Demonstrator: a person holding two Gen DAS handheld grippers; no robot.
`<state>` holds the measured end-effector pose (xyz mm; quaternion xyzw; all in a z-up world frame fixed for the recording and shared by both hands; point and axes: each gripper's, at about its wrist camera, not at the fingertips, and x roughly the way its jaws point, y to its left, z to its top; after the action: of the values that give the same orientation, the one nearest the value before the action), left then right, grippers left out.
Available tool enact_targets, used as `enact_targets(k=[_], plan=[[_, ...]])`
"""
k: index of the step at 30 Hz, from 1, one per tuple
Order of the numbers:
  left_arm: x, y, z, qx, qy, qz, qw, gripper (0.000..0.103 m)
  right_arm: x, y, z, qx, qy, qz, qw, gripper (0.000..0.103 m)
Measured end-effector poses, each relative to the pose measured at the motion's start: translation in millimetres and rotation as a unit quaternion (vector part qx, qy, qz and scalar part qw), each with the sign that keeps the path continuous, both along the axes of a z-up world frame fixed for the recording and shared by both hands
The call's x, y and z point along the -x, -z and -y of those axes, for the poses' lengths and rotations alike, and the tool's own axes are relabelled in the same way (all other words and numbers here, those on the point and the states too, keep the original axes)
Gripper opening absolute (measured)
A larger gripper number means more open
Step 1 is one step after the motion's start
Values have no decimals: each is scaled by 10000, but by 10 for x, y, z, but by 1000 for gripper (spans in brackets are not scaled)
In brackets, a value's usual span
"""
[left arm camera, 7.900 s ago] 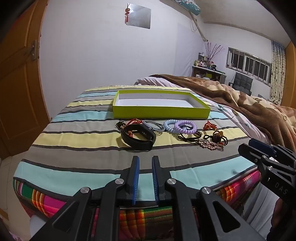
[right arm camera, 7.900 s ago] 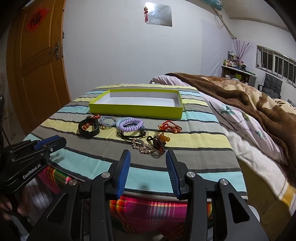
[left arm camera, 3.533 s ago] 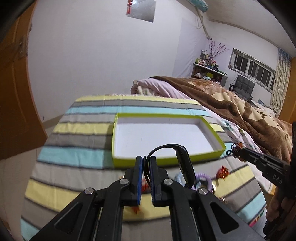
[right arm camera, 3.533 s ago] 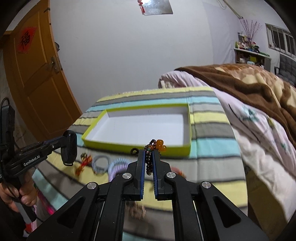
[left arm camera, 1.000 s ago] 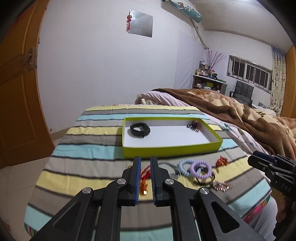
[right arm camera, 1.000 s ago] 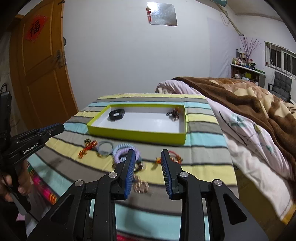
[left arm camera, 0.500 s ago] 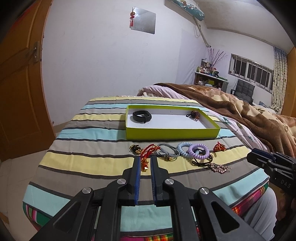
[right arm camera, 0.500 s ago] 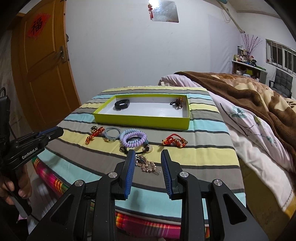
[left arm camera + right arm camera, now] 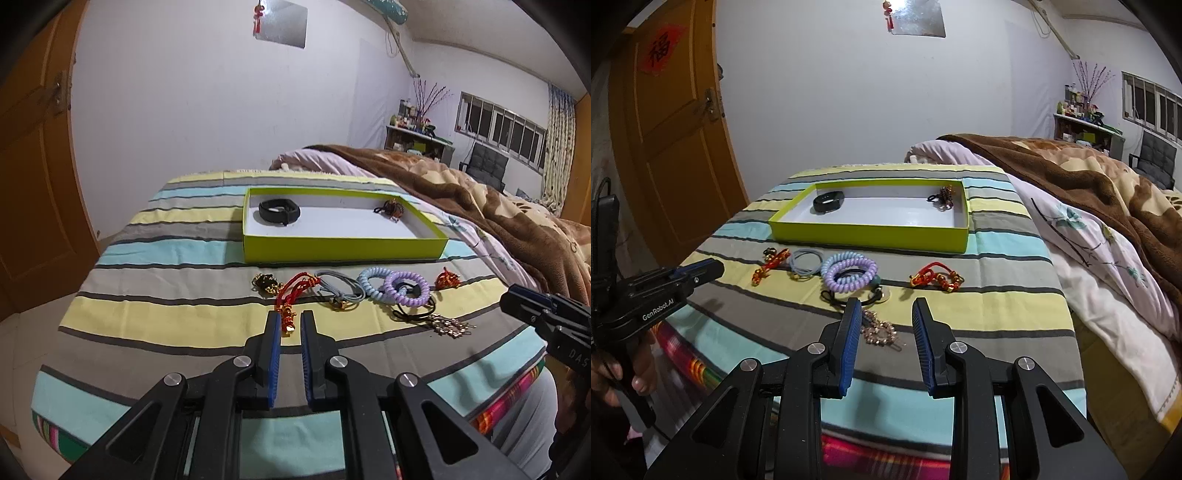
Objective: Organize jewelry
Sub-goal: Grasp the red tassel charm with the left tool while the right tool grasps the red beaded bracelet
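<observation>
Left wrist view: left gripper jaws opening, empty, over the red knotted cord charm.
Straddle its gold end at twelve o'clock, then pinch; right gripper is spread, empty.

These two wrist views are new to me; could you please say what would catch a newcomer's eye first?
The lime green tray stands out at the middle of the striped cloth, holding a black band at its left end and a beaded piece at its right. In front of it lies a row of jewelry, with a purple coil near the middle.

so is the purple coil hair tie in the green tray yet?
No, the purple coil hair tie lies on the striped cloth, in front of the green tray.
</observation>
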<state>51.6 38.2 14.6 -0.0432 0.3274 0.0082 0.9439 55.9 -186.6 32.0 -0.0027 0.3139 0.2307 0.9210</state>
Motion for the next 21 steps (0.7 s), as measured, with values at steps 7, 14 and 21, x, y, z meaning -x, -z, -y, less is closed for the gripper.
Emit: enact_targets(k=[7, 14, 21], plan=[[-240, 140, -15, 17, 99, -208, 9997, 24, -254, 97, 9, 70, 99, -156, 9998, 29], [-443, 263, -14, 1, 103, -410, 9991, 24, -535, 222, -30, 11, 95, -518, 9986, 29], [-555, 331, -8, -17, 79, -593, 9982, 24, -779, 343, -133, -44, 313, -861, 9958, 29]])
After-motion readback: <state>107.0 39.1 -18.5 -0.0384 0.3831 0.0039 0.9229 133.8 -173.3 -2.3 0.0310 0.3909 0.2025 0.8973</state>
